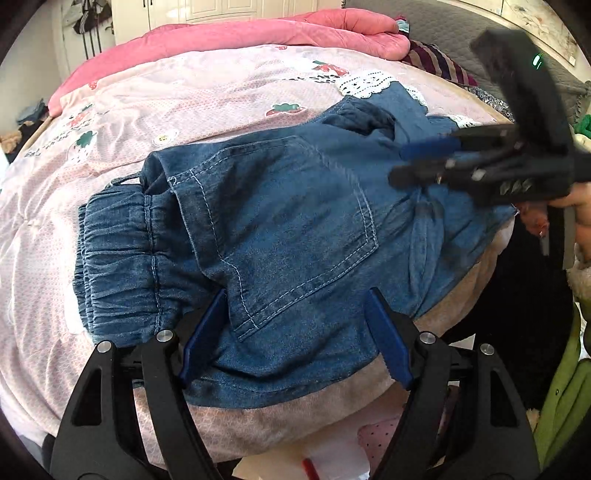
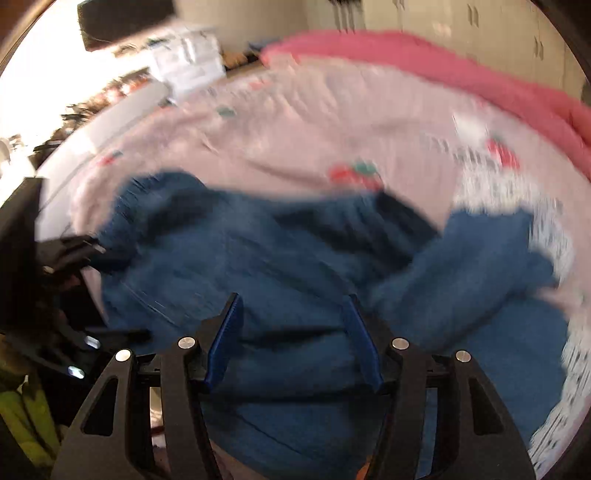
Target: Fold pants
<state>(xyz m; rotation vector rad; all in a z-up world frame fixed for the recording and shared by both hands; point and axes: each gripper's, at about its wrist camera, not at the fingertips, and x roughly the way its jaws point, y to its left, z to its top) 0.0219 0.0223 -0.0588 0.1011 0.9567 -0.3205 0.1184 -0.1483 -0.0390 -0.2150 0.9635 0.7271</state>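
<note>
Left wrist view: sharp and evenly lit by soft daylight. My denim pants (image 1: 288,229) show crisp stitching, with faint shadows in the folds. My right gripper (image 1: 413,166), just above the pants' right end, is motion-blurred. Strong fisheye bending; dark vignette at the corners.

Right wrist view: heavy motion blur smears the pants (image 2: 277,280) and the quilt (image 2: 295,140) beyond them. Blown-out white glare sits far up-left of the pants. Only my own blue fingers (image 2: 225,343) stay fairly sharp.

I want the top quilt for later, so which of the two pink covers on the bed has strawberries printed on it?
The pale pink quilt directly under the denim pants has the strawberry print; the deeper pink blanket behind it is plain.
</note>
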